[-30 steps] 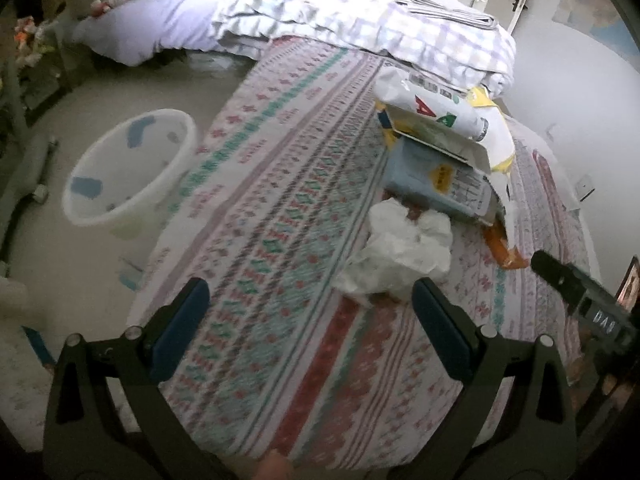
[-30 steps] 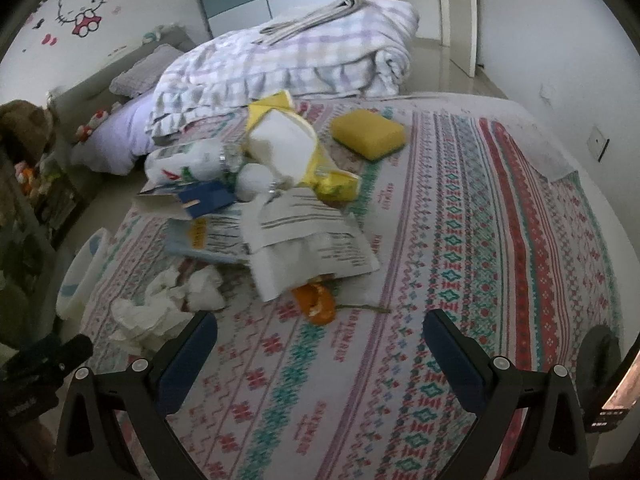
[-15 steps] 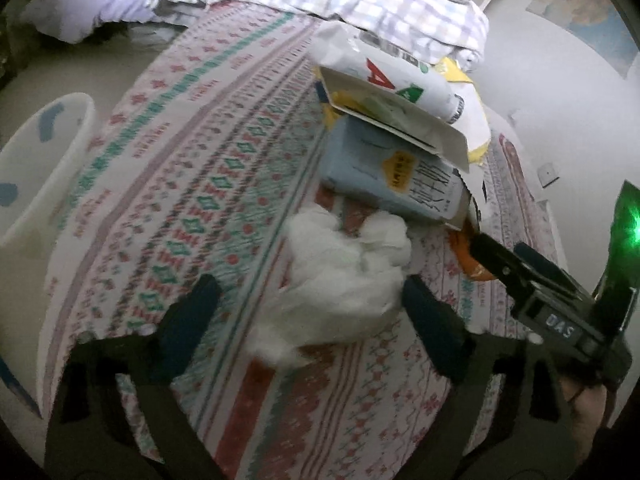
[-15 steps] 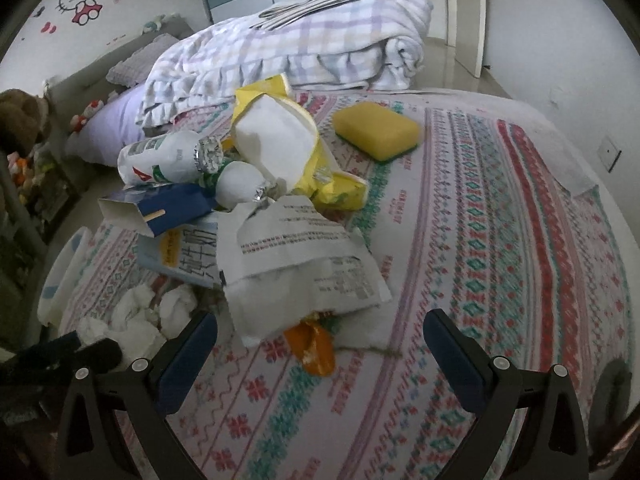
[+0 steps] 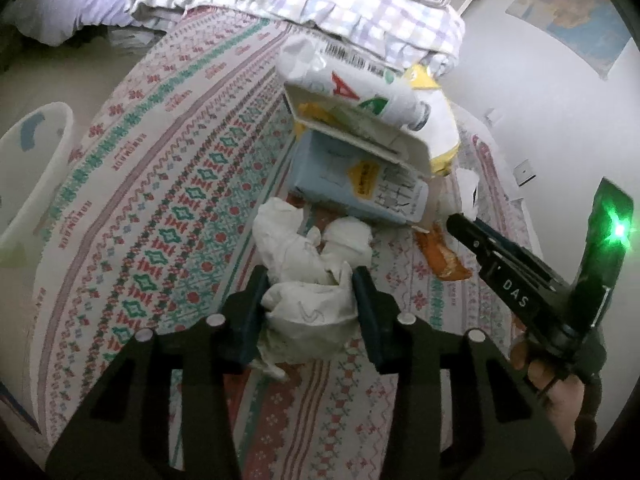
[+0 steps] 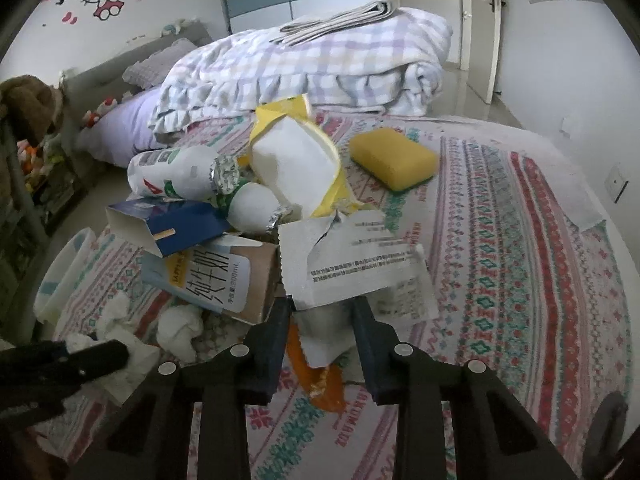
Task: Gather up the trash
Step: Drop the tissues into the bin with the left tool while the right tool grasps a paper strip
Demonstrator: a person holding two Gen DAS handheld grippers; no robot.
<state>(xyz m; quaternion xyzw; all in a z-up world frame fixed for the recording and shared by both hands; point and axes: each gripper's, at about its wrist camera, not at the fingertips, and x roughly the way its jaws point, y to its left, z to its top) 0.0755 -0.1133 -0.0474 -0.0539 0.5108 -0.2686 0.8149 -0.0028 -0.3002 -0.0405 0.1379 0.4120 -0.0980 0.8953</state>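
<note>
Left gripper [image 5: 306,280]: jaws, just closing, pinched crumpled soft white tissue [image 5: 308,264], frame centre.
Right gripper [image 6: 320,312]: jaws, just closing, pinched torn printed paper wrapper [image 6: 352,268], lower centre.
Bed [image 6: 520,240]: woven patterned sheet.
Sponge [image 6: 394,158]: yellow, blocky.

Soft, crumpled tissue [image 5: 310,280] at lower centre. Matt woven bedspread [image 5: 168,184] under everything. Glossy plastic bottle [image 6: 172,174] at centre left, its neck in creased foil [image 6: 224,174]. Porous yellow sponge [image 6: 394,160] upper right. Torn matt paper wrapper [image 6: 352,260] mid-frame. Smooth milk carton [image 6: 208,276], bare brown card inside.
</note>
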